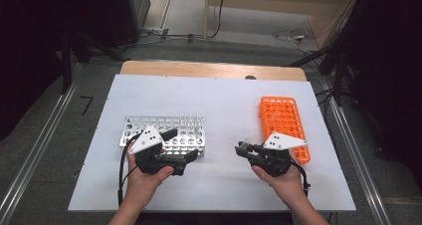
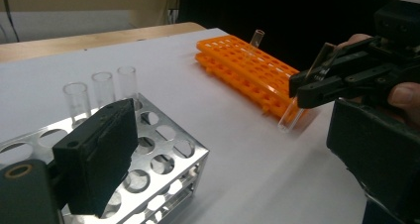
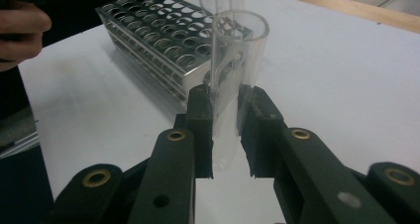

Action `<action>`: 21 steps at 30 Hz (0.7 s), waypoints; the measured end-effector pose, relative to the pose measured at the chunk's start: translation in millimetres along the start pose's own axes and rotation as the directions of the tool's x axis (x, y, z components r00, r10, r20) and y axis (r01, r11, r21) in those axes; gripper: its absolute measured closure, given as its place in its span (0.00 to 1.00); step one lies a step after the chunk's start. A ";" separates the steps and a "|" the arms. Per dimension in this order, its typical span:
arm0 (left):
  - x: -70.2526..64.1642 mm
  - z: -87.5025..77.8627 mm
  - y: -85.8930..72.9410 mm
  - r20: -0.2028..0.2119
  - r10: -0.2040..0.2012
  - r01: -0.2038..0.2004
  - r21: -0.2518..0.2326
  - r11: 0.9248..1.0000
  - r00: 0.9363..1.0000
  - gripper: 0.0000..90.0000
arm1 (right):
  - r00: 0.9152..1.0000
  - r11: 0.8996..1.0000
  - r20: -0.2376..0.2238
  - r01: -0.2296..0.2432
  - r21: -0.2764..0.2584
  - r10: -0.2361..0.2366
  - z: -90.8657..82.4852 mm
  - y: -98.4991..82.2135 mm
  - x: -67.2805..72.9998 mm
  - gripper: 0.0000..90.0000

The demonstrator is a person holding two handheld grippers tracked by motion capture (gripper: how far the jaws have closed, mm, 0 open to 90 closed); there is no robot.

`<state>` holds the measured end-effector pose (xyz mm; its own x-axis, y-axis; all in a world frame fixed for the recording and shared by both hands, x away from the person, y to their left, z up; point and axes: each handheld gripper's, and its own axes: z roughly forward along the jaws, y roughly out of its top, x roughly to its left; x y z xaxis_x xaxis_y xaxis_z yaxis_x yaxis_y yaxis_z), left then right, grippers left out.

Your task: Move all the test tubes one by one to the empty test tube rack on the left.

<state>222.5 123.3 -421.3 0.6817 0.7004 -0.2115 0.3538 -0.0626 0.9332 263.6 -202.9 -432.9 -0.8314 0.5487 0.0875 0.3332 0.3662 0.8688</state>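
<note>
Metal rack (image 1: pixel 164 131) left, plastic rack (image 1: pixel 284 125) right

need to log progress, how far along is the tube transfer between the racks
Done: three tubes stand in the metal rack. In hand: the right gripper is shut on a tube, between racks. Left: one tube stands in the orange rack.

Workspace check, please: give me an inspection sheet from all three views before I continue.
Surface: white board on a wooden table.
Job's things: metal rack holds three clear tubes at its far end; orange rack holds one tube.
Clutter: nothing seen.
Grippers: right gripper shut on a clear tube; left gripper at the metal rack, jaw state unclear.
Cables: black cable trails from the left gripper.
Surroundings: grey floor, wires beyond the table.
</note>
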 end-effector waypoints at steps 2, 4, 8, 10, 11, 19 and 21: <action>-2.8 2.3 0.3 0.011 0.002 -0.002 0.005 1.000 1.000 0.07 | 1.000 1.000 -0.014 0.007 0.002 -0.007 3.8 0.4 4.5 0.82; -5.4 4.7 0.5 0.024 0.004 -0.004 0.008 1.000 1.000 0.07 | 1.000 1.000 -0.026 0.014 0.007 -0.013 7.0 0.9 9.5 0.82; -11.3 8.2 2.0 0.052 0.013 -0.014 0.011 1.000 0.999 0.13 | 0.998 1.000 -0.054 0.025 0.011 -0.024 12.7 2.0 18.5 0.82; -15.0 11.0 2.7 0.061 0.021 -0.022 0.014 1.000 0.998 0.15 | 0.997 0.999 -0.063 0.035 0.016 -0.034 15.5 2.2 22.8 0.82; -16.9 12.5 2.9 0.067 0.025 -0.027 0.015 1.000 0.997 0.17 | 0.997 0.999 -0.069 0.040 0.020 -0.038 16.5 2.3 24.2 0.82; -33.5 27.2 2.7 0.132 0.061 -0.067 0.042 0.997 0.989 0.39 | 0.994 0.998 -0.097 0.053 0.032 -0.050 24.5 3.0 33.4 0.82; -37.1 30.5 2.4 0.151 0.065 -0.073 0.045 0.996 0.986 0.46 | 0.993 0.998 -0.101 0.059 0.036 -0.056 25.9 3.3 35.3 0.82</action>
<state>217.6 75.5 -420.1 0.7925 0.5790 -0.1915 0.3316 -0.1456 0.9321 246.9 -162.9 -439.5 -0.8892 0.4490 0.0878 0.2990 0.4250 0.8544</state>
